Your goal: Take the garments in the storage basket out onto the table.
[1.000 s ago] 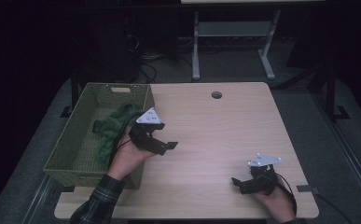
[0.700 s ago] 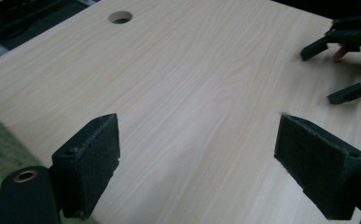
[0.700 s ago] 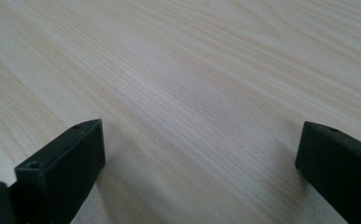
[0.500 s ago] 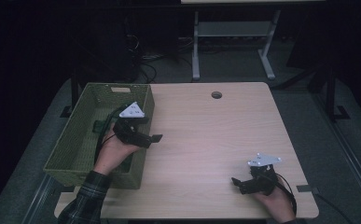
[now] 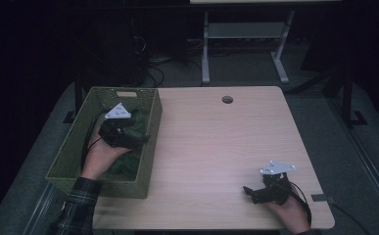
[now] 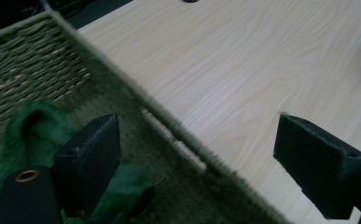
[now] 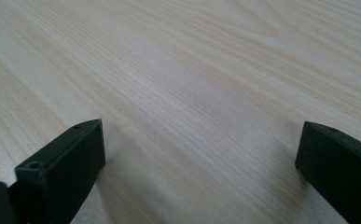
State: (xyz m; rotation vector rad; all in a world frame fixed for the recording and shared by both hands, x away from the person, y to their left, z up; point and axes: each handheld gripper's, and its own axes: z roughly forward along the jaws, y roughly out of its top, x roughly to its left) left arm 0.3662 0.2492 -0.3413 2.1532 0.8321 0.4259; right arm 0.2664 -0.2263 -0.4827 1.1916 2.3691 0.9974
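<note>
Over the basket, left gripper (image 5: pixel 143 139): held above the green cloth near the basket's right wall, jaws wide apart and holding nothing.
Left gripper, own view (image 6: pixel 201 154): one jaw hangs over the cloth (image 6: pixel 33 135), the other over the bare tabletop (image 6: pixel 243 60), with the basket's wall (image 6: pixel 178 130) running between them.
Cloth: a crumpled green heap (image 5: pixel 137 122) lying inside the basket (image 5: pixel 74 147), towards its right side, partly hidden by the hand.
Basket: woven, green, standing on the tabletop's left edge and reaching from the far-left corner almost to the near edge.
Right gripper (image 5: pixel 249 192): resting low by the tabletop's near-right corner, jaws spread, nothing between them.
Right gripper, own view (image 7: pixel 201 163): wood grain alone lies between the two jaws.
Step in hand: judged to be the reach into the basket for the cloth; no grasp is made yet.
Next move: likely calls for bringing both jaws inside the wall, lowering onto a raised fold and closing there without catching the weave.
High view gives: the whole layout, both hands, and how far apart the grippers are.
Gripper views give: the true jaw gaps, and that the left jaws straddle the wall, which the high view leaves unclear.
</note>
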